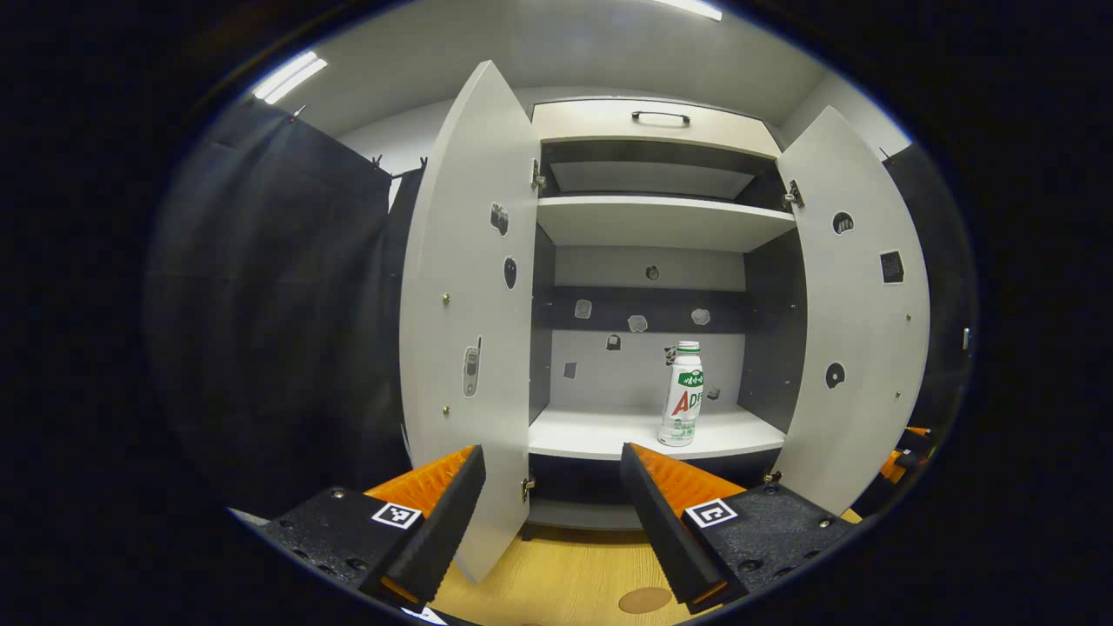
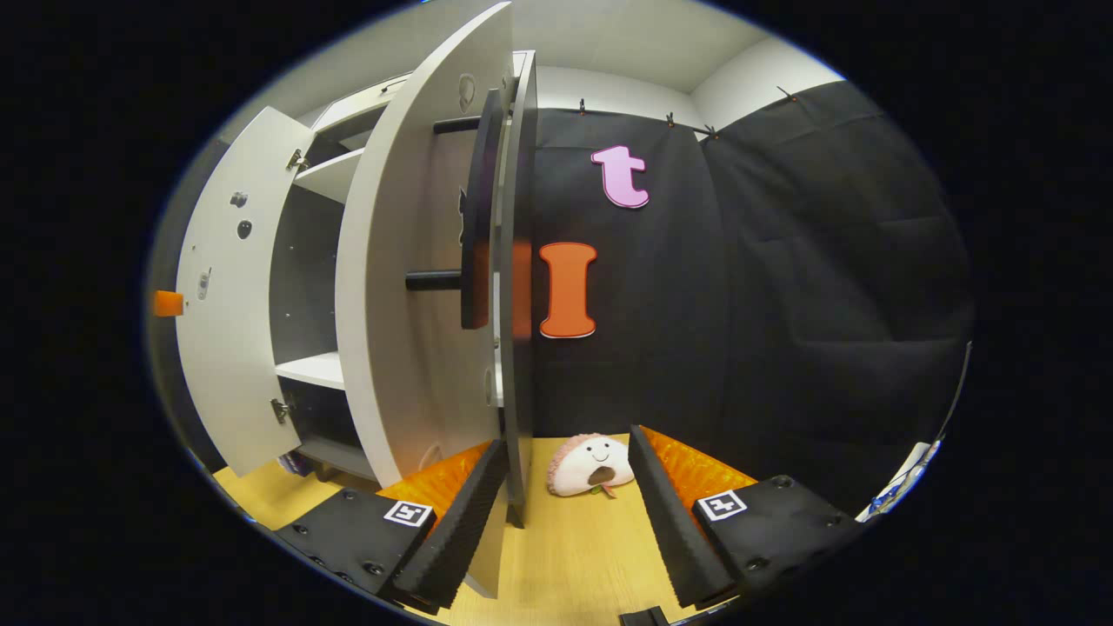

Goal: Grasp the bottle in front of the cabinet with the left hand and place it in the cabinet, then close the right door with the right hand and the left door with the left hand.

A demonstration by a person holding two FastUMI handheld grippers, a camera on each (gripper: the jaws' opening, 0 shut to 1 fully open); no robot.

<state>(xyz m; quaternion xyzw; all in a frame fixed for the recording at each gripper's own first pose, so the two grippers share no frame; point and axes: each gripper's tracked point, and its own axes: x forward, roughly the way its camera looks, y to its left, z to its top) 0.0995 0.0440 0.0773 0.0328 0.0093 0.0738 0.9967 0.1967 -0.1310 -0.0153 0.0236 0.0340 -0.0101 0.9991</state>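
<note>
- In the left gripper view, the left gripper sits nearest, its fingers spread wide with nothing between them but wooden tabletop and the cabinet's base.
- The lower edge of the left door stands just beside the left finger; whether they touch I cannot tell.
- Past the fingers, both doors stand swung outward, the right door angled away on the far side, leaving the cabinet front fully open.
- The bottle stands upright on the lower shelf, toward the right half and near the front lip. It is white with a pale green cap, a green band under the neck and red lettering on the body.
- Bare shelf lies to the bottle's left; a gap separates it from the right inner wall. Above it sits another shelf, then a drawer front with a dark handle.
- In the right gripper view, the right gripper is also wide open and holds nothing.
- The right door's free edge runs vertically just above the gap between the fingers, close by the left finger, with its dark bar handle on the outer face.
- A small plush toy lies on the tabletop beyond the fingers, near the door's edge.
- Farther off, the left door hangs open, with shelves between.
</note>
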